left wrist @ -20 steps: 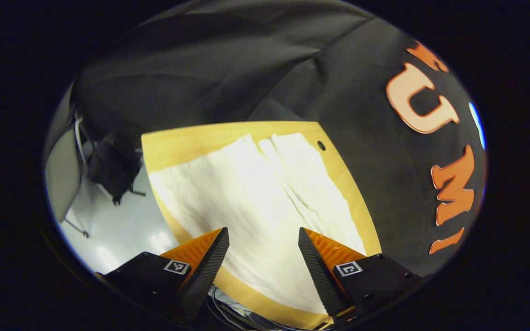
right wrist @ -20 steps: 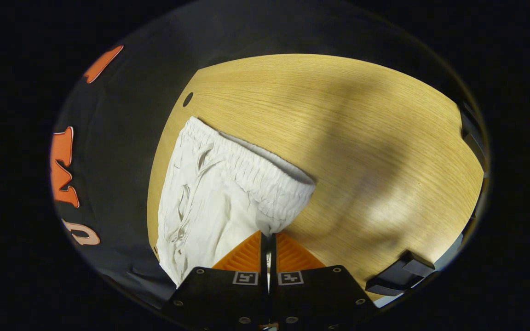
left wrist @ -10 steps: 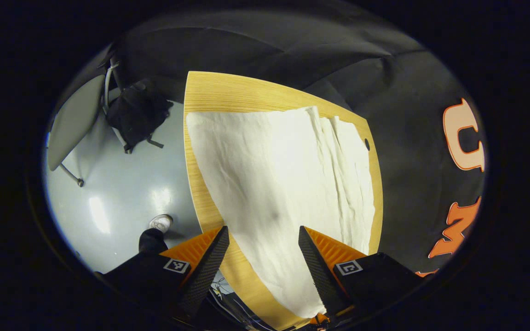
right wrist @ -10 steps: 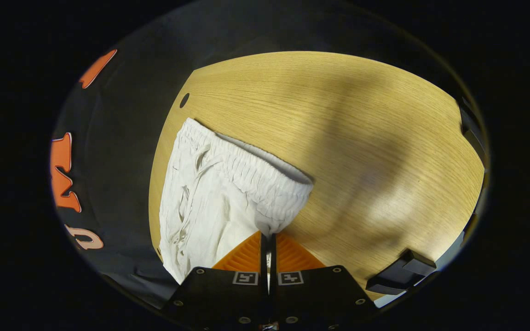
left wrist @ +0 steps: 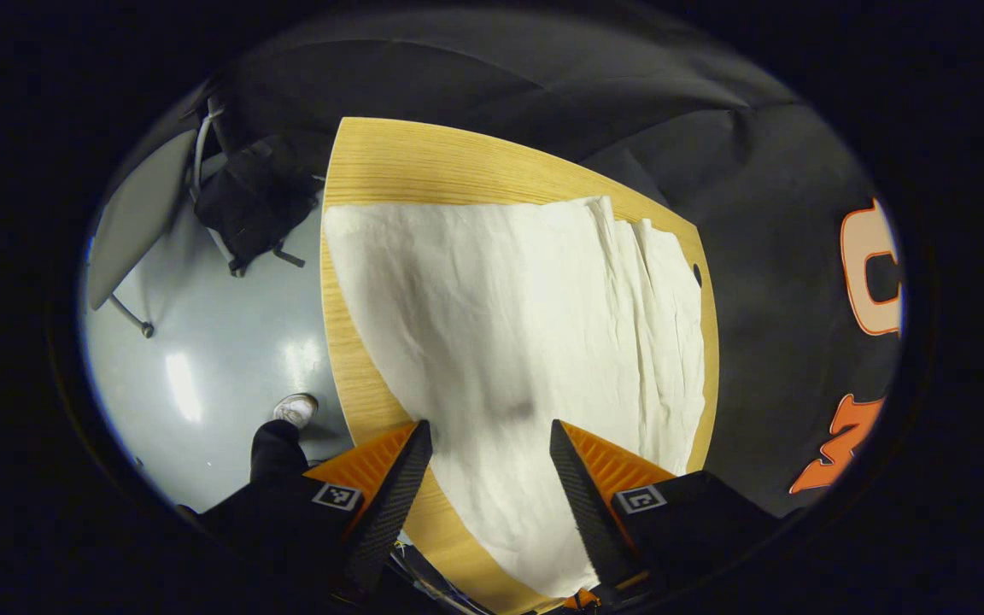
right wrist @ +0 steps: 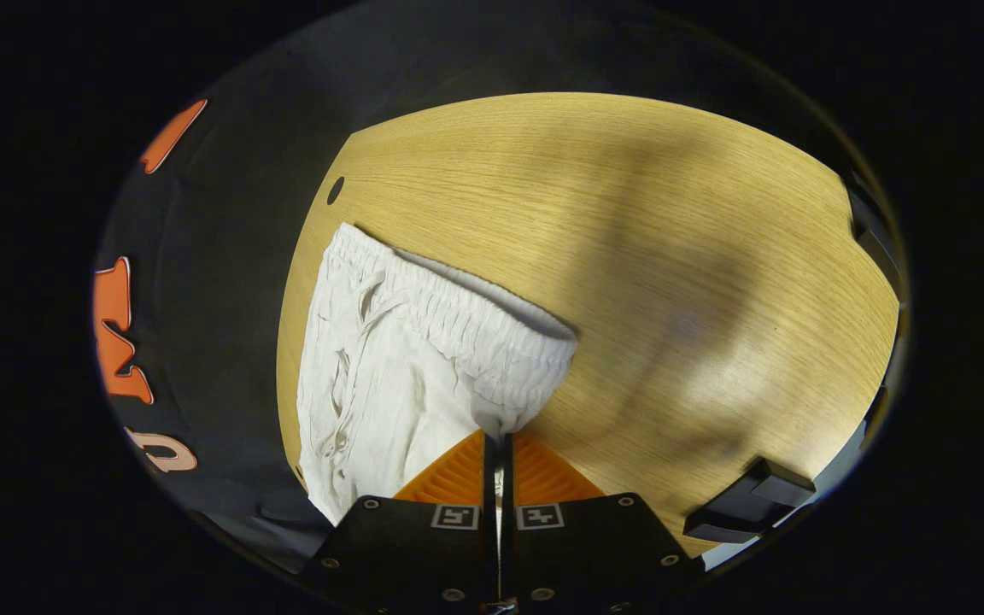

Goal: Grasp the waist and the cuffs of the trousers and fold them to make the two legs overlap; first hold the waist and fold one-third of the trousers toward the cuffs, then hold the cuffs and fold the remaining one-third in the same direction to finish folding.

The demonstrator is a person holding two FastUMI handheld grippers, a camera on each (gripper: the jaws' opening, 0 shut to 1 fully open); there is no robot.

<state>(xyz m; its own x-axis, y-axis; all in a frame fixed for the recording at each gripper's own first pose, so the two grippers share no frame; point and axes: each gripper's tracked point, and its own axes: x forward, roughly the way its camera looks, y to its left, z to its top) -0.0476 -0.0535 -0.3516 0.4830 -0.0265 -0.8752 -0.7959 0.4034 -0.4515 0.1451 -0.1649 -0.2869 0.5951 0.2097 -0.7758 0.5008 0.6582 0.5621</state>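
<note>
the white trousers (left wrist: 509,342) lie flat on the wooden table (left wrist: 407,158). in the left gripper view the legs stretch from near the gripper up toward the far edge of the table, and their far ends stop a little short of that edge. one long side of the cloth runs close to the table edge with the small dark hole (left wrist: 697,275).

the left gripper (left wrist: 489,444) is wide open and holds nothing. its two fingers hang just above the cloth, one on each side of the leg part. compared with a second ago, this view now shows much more of the trousers and more of the grey floor (left wrist: 202,359), with a person's shoe (left wrist: 297,410) and a chair (left wrist: 142,213) with a black bag (left wrist: 253,201) on it by the table. so the left gripper has swung and moved along the table.

in the right gripper view the right gripper (right wrist: 498,448) is closed tight on the waist (right wrist: 475,329) of the trousers, at the corner of the stretchy band. the waist lies near the table edge with the hole (right wrist: 335,190). this gripper has hardly moved since a second ago, and it still pinches the same spot.
</note>
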